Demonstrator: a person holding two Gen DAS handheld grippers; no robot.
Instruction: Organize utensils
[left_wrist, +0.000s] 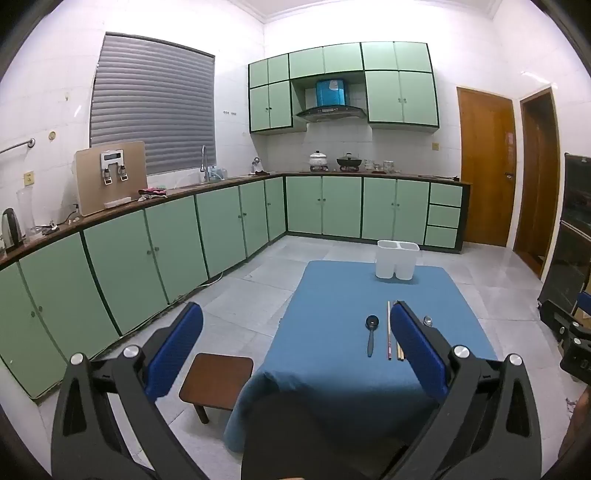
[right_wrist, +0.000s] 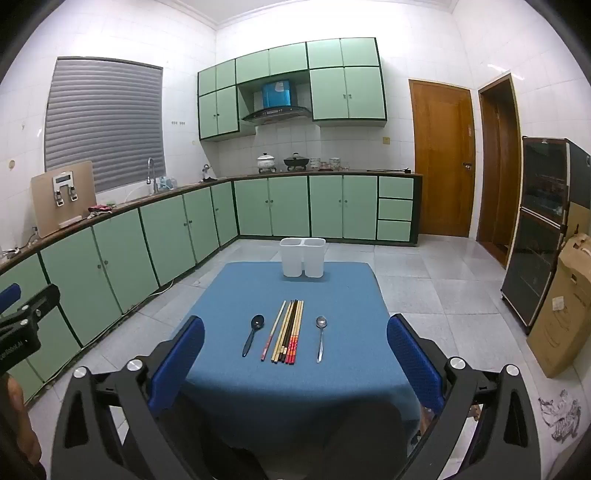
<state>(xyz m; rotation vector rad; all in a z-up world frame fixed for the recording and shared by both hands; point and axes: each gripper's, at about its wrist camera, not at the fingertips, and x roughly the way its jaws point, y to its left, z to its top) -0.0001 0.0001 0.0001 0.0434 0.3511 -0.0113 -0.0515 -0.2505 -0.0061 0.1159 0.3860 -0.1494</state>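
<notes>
Both grippers hang wide open and empty near the table's (right_wrist: 229, 376) front edge — right gripper (right_wrist: 295, 354) centred, left gripper (left_wrist: 297, 345) off to the left. Black spoon (right_wrist: 253, 334), chopsticks (right_wrist: 286, 332) and steel spoon (right_wrist: 320, 336) lie sorted in a row; the caddy (right_wrist: 303, 257) waits at the far edge. The left view hides most chopsticks behind a finger (left_wrist: 419, 349) — the right shows all.

Two spoons: black (right_wrist: 253, 334), metal (right_wrist: 321, 336). One chopstick bundle (right_wrist: 286, 330). One two-compartment holder (right_wrist: 302, 257).
</notes>
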